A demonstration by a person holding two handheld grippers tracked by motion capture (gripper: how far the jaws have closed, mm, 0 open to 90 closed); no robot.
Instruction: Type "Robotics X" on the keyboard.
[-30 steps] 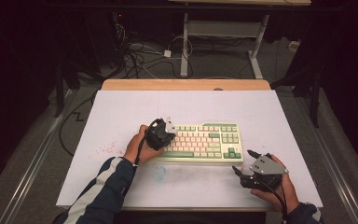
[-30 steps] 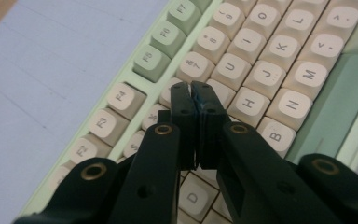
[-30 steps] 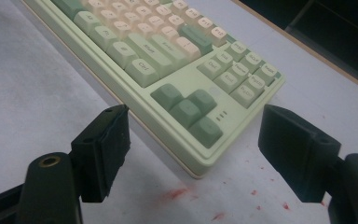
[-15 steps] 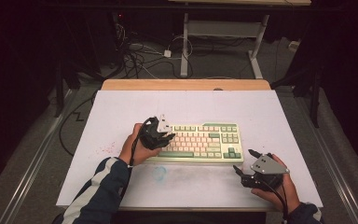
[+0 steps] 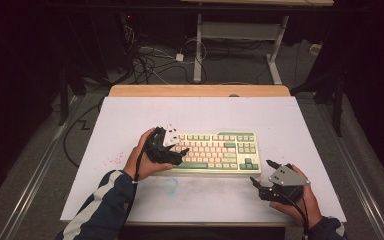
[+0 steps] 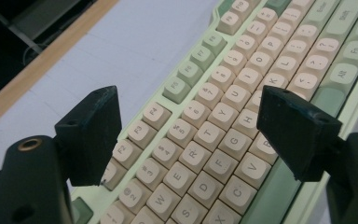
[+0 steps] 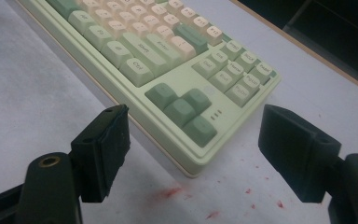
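A pale green keyboard (image 5: 215,150) with cream and green keys lies flat in the middle of the white table. My left gripper (image 5: 176,153) hovers over its left end, held from the left by a hand. In the left gripper view its jaws (image 6: 186,126) stand wide apart above the letter keys (image 6: 214,140); they have just been opening, and nothing is between them. My right gripper (image 5: 261,171) rests near the keyboard's front right corner, open and holding nothing. In the right gripper view its jaws (image 7: 193,140) frame the dark green arrow keys (image 7: 182,107).
The white sheet (image 5: 130,125) covers the table, with a wooden strip (image 5: 200,91) along the far edge. Red specks (image 7: 214,205) and a faint bluish ring (image 5: 170,185) mark the sheet. Cables (image 5: 150,60) and a desk frame (image 5: 240,40) are on the floor beyond.
My left gripper's jaws have gone from shut to wide apart, and the hand has shifted slightly over the keyboard's left end. The right gripper has stayed still.
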